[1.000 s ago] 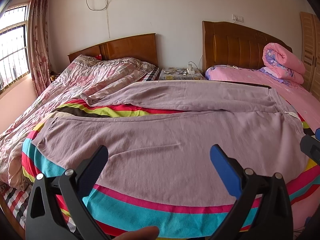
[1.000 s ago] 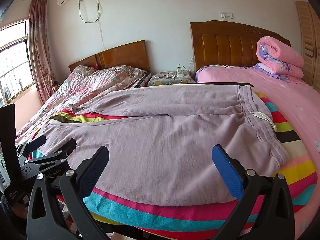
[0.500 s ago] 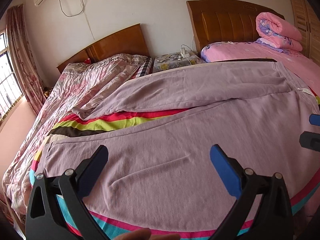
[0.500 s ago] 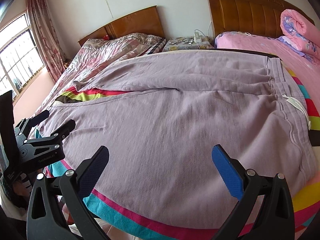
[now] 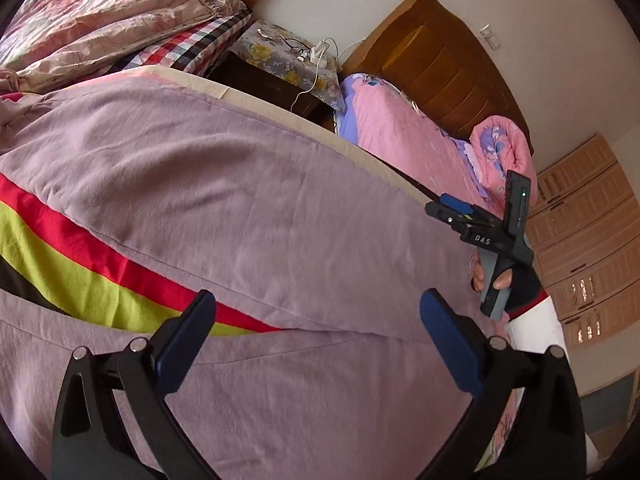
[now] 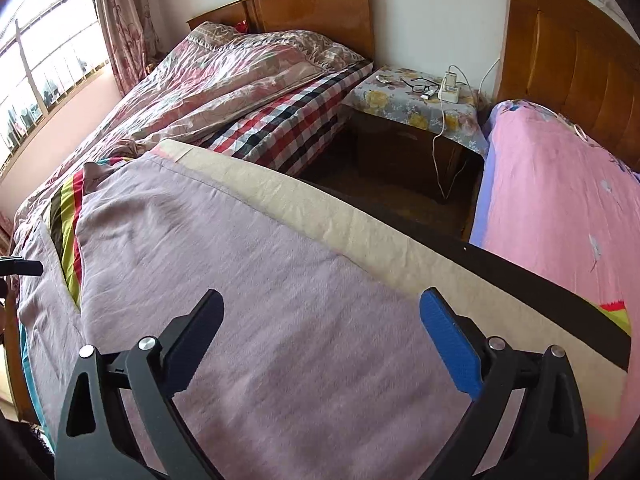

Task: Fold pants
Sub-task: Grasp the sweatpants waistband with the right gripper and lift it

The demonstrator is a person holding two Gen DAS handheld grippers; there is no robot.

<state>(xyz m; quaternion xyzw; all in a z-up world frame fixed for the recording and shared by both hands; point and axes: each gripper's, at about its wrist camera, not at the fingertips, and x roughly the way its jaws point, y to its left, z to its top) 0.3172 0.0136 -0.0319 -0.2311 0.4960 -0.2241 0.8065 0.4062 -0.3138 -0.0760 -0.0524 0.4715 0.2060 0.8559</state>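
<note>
The mauve pants (image 5: 248,184) lie spread flat on a striped blanket (image 5: 80,276), the two legs apart with stripes showing between them. My left gripper (image 5: 316,320) is open and empty, close above the pants near where the legs meet. My right gripper (image 6: 320,316) is open and empty, low over the far leg (image 6: 248,280) near its far edge. The right gripper also shows in the left wrist view (image 5: 452,208), hand-held at the right over the pants. A tip of the left gripper (image 6: 24,268) shows at the left edge of the right wrist view.
A beige strip of blanket (image 6: 320,208) borders the pants' far edge. Beyond are a bed with a floral quilt (image 6: 224,72), a nightstand (image 6: 416,100) with glasses and chargers, a pink bed (image 6: 560,184), a rolled quilt (image 5: 504,148) and a wardrobe (image 5: 580,220).
Both grippers have moved forward and down over the pants, now much closer to the cloth. The left view has swung right, the right view toward the far leg. Both stay open.
</note>
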